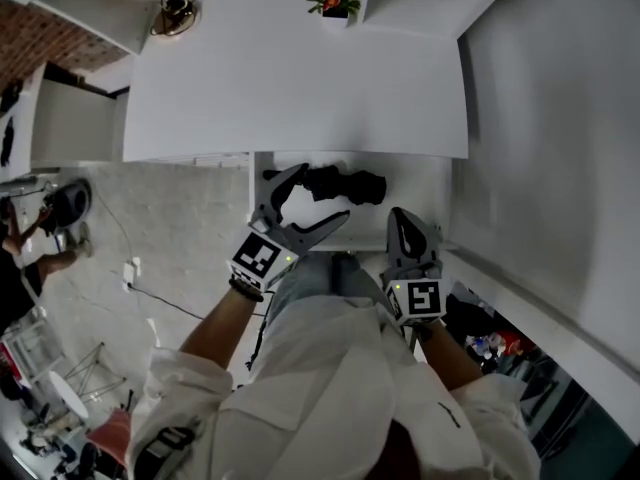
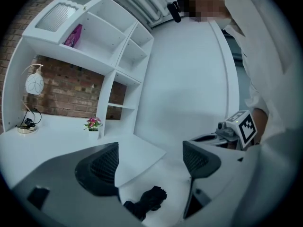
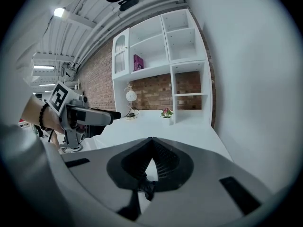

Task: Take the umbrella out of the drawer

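A black folded umbrella (image 1: 345, 184) lies in the open white drawer (image 1: 420, 190) under the desk's front edge. My left gripper (image 1: 320, 194) is open just above the drawer, its jaws spread to either side of the umbrella's left end without touching it. In the left gripper view the umbrella (image 2: 144, 202) lies low between the spread jaws of that gripper (image 2: 151, 162). My right gripper (image 1: 407, 224) hovers over the drawer's right front corner, jaws shut on nothing. In the right gripper view its tips (image 3: 151, 143) meet, and a dark bit of umbrella (image 3: 147, 189) shows below them.
The white desk top (image 1: 300, 88) carries a small flower pot (image 1: 336, 2) and a lamp base with cable (image 1: 176, 14) at the back. A white shelf unit (image 3: 165, 56) rises behind it. A white wall (image 1: 560, 138) runs close on the right. My legs are against the drawer front.
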Demonstrator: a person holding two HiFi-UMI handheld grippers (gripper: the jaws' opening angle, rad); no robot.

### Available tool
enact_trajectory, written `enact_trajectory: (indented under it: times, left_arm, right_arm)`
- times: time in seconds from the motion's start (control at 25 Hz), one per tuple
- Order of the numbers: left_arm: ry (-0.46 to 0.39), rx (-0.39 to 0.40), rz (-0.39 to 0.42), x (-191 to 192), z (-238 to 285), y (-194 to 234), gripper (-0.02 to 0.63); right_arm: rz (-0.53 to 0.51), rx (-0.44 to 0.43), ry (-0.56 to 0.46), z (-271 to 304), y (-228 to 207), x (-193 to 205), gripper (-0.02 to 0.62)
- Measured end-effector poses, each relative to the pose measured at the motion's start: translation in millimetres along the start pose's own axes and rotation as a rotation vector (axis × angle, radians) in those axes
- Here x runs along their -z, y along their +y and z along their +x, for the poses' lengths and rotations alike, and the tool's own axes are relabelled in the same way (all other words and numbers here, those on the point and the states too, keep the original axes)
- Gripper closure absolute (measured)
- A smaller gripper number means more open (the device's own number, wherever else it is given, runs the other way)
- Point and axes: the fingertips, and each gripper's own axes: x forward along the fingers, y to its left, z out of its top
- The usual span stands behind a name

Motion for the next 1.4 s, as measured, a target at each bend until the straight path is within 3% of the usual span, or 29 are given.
enact_trajectory:
  times: [0.32,0.76,1.04,1.4]
  left_arm:
    - [0.218,0.161,0.212,71.4,25.5,2.6,0.183]
    - [0.517,0.378,0.385,198.7,77.4,4.6,0.183]
    - [0.678,0.517,0.606,254.5,98.7,7.1,0.183]
    - [0.905,0.64,0.637,308.8,116.1,15.8,0.183]
  right_arm:
    - [0.021,0.021,0.077,23.6,4.7,38.1,0.578]
    - [0.111,0.087,0.124,60.3,-18.6,91.0,0.578]
    - [0.125,0.101,0.112,78.5,-20.3,107.9,0.578]
    - [0.16,0.094,0.103,81.6,-17.1,121.2,0.578]
